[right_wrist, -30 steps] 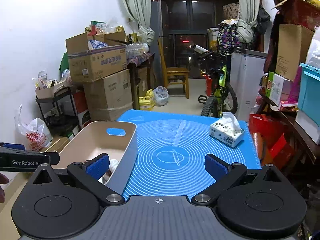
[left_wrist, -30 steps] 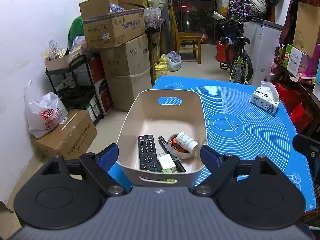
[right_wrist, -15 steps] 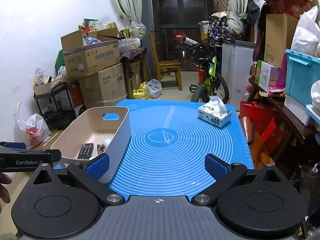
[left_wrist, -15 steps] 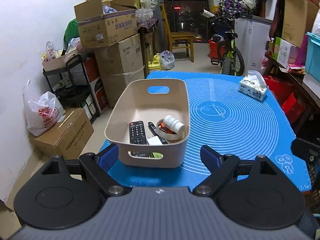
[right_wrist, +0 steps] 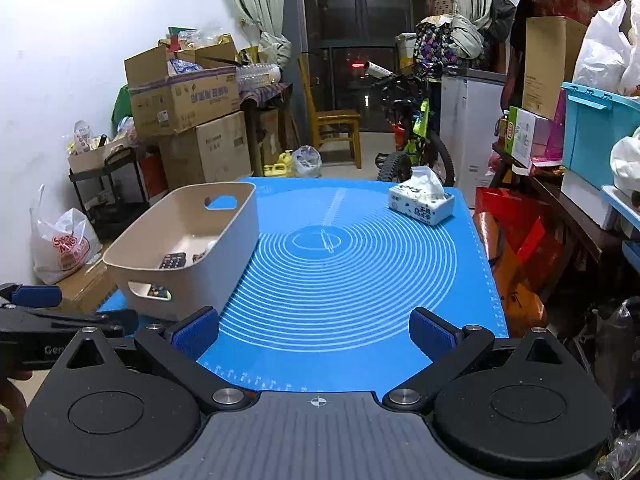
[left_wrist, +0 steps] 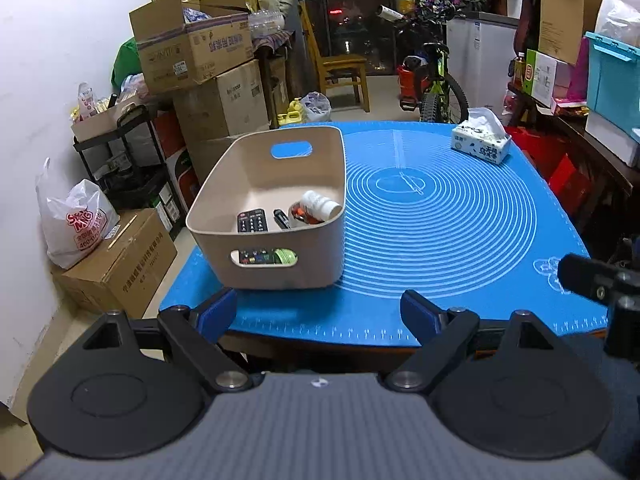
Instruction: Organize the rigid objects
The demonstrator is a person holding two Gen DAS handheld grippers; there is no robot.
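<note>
The left gripper [left_wrist: 318,314] hangs just off the near edge of the table with its jaws spread wide and nothing between them, and the right gripper [right_wrist: 314,332] is spread the same way over the near edge of the blue mat [right_wrist: 360,272]. The beige bin [left_wrist: 268,216] stands on the left part of the mat, near its front edge. The left view looks down into it and shows a black remote [left_wrist: 252,222], a black marker [left_wrist: 282,219] and a white bottle [left_wrist: 322,205] lying across a roll of tape [left_wrist: 302,215]; through the front handle slot a green item shows. The right view sees the bin [right_wrist: 188,248] from the side, so only the remote [right_wrist: 173,260] is clear. A tissue box [left_wrist: 480,144] sits at the far right of the mat, well apart from the bin. Around the table are stacked cardboard boxes [right_wrist: 188,120], a wooden chair [right_wrist: 332,128] and a bicycle [right_wrist: 416,144].
</note>
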